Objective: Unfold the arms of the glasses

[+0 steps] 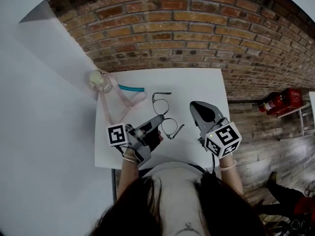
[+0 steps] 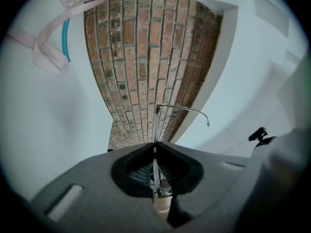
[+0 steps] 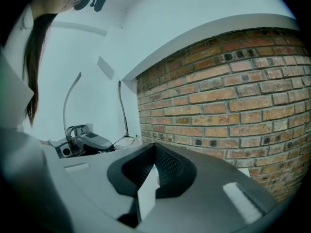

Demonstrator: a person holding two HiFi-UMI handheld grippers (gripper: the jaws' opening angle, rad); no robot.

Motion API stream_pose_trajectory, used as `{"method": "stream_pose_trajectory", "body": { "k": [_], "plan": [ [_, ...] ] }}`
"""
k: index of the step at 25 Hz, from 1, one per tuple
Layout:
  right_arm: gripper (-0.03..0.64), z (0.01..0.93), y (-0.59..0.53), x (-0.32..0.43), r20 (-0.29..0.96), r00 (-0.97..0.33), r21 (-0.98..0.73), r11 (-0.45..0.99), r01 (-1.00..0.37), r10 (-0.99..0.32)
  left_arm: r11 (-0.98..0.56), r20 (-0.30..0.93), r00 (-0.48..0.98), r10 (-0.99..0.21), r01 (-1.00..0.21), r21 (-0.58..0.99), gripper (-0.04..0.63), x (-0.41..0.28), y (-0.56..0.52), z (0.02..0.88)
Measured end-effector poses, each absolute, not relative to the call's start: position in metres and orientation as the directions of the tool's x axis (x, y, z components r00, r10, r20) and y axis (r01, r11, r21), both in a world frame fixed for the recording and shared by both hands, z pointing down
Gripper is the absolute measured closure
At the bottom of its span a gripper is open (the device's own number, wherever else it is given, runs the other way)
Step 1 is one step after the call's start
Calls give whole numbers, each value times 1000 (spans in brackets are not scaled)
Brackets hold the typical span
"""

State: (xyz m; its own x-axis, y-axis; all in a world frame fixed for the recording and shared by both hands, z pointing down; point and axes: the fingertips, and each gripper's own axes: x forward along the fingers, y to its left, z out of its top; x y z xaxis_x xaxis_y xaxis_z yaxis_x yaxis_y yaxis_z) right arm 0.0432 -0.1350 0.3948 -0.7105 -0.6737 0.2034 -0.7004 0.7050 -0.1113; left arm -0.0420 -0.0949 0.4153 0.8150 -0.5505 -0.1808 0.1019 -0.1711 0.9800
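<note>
Now, glasses: held over the bench, both arms apparently swung out.
Left tongs: pinching the frame near its bridge.
Right tongs: pressed together, empty, just beside.
Risk: the thin rim could twist or slip if the pinch loosens.

White table holds pink strap, teal strip.

Head view steeply down over table; gripper views low, close, facing brick wall, all sharing glasses
</note>
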Motion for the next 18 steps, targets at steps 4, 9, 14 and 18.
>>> {"method": "stream_pose_trajectory", "body": {
  "k": [4, 9, 14, 18],
  "plan": [
    [621, 395, -134, 44, 200, -711, -115, 705, -700, -674, -171, -182, 817, -548, 103, 980, 572, -41, -94, 415],
    [621, 394, -131, 45, 203, -708, -118, 701, -703, -676, -167, -182, 820, -542, 106, 980, 572, -39, -92, 415],
    [621, 393, -130, 43, 201, -702, -117, 695, -710, -683, -165, -184, 825, -535, 112, 980, 572, -41, -91, 416],
    [621, 393, -129, 40, 197, -700, -115, 693, -712, -687, -170, -188, 826, -532, 114, 979, 572, -45, -90, 416]
  ]
}}
